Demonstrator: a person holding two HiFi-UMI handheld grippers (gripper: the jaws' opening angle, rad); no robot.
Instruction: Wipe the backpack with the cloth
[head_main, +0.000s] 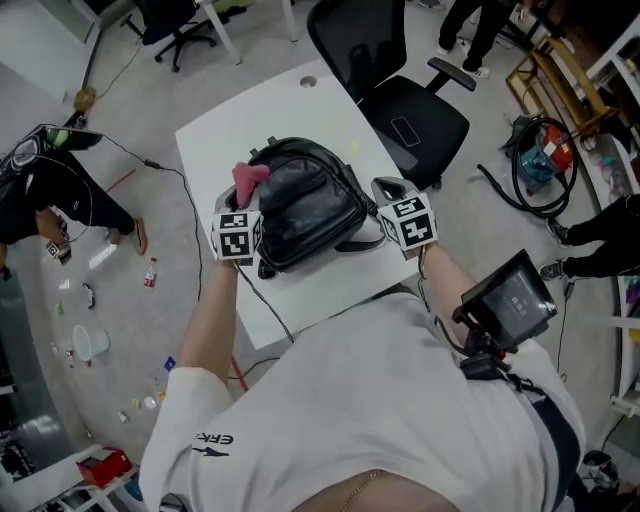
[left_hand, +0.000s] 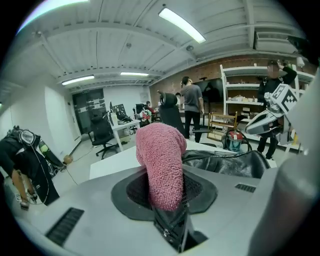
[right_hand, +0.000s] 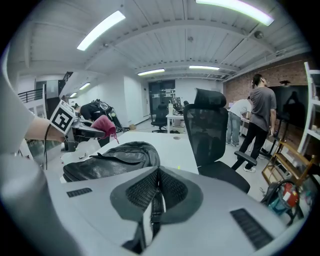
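A black leather backpack (head_main: 305, 200) lies on the white table (head_main: 250, 110). My left gripper (head_main: 245, 197) is at the bag's left side, shut on a pink terry cloth (head_main: 249, 178) that sticks up out of its jaws. In the left gripper view the cloth (left_hand: 160, 167) stands between the jaws, with the backpack (left_hand: 225, 162) just beyond to the right. My right gripper (head_main: 386, 188) hovers at the bag's right edge. In the right gripper view its jaws are shut with nothing between them, the backpack (right_hand: 115, 157) is to their left, and the cloth (right_hand: 103, 125) shows further left.
A black office chair (head_main: 400, 90) stands close behind the table's far right corner. A thin cable (head_main: 265, 295) runs across the table's near edge. Hoses and tools (head_main: 540, 160) lie on the floor at the right, and litter (head_main: 100, 330) is scattered at the left.
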